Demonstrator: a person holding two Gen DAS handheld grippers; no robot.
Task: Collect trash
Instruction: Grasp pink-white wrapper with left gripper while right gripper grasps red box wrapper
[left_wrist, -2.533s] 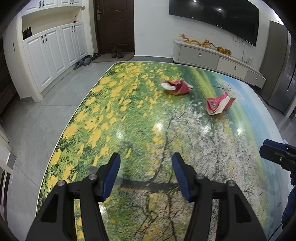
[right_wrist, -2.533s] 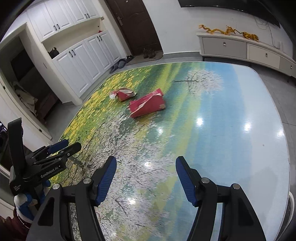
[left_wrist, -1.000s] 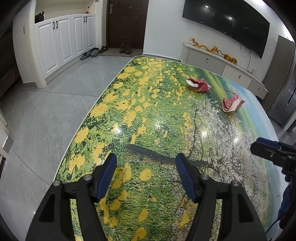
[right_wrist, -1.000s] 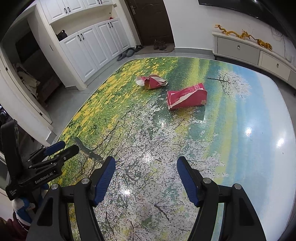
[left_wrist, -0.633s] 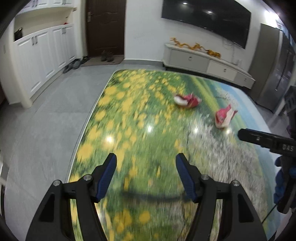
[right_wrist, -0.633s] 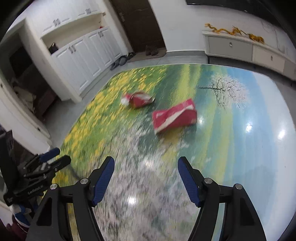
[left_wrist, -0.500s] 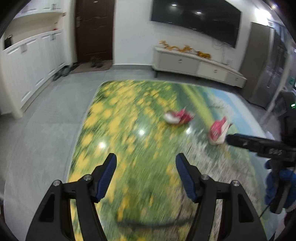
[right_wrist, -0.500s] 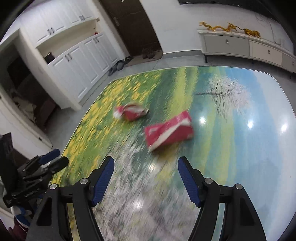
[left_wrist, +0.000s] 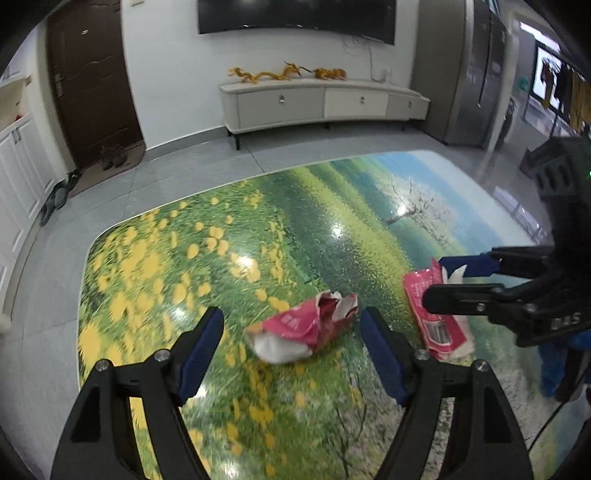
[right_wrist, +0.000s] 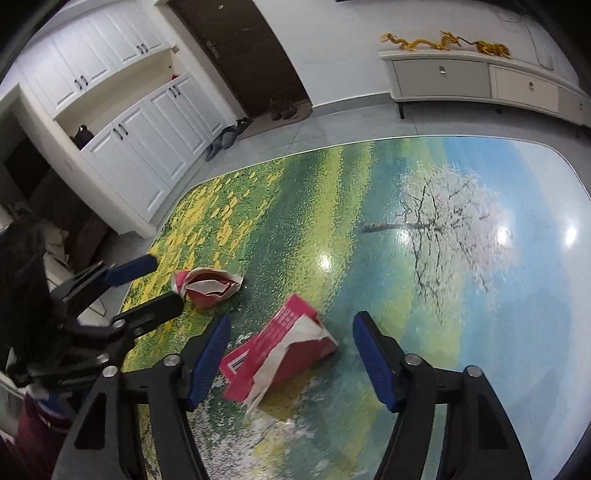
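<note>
left gripper (left_wrist: 291, 350): jaws spread, crumpled wrapper (left_wrist: 303, 328) between | right gripper (right_wrist: 290, 360): jaws spread, red packet (right_wrist: 280, 354) between

Crumpled wrapper (left_wrist: 303, 330) left of torn packet (right_wrist: 279, 360), both on table (left_wrist: 303, 229).

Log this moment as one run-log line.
left gripper: open, around crumpled red-and-white wrapper | right gripper: open, around flattened red paper box | both on landscape-print table | nothing gripped
</note>
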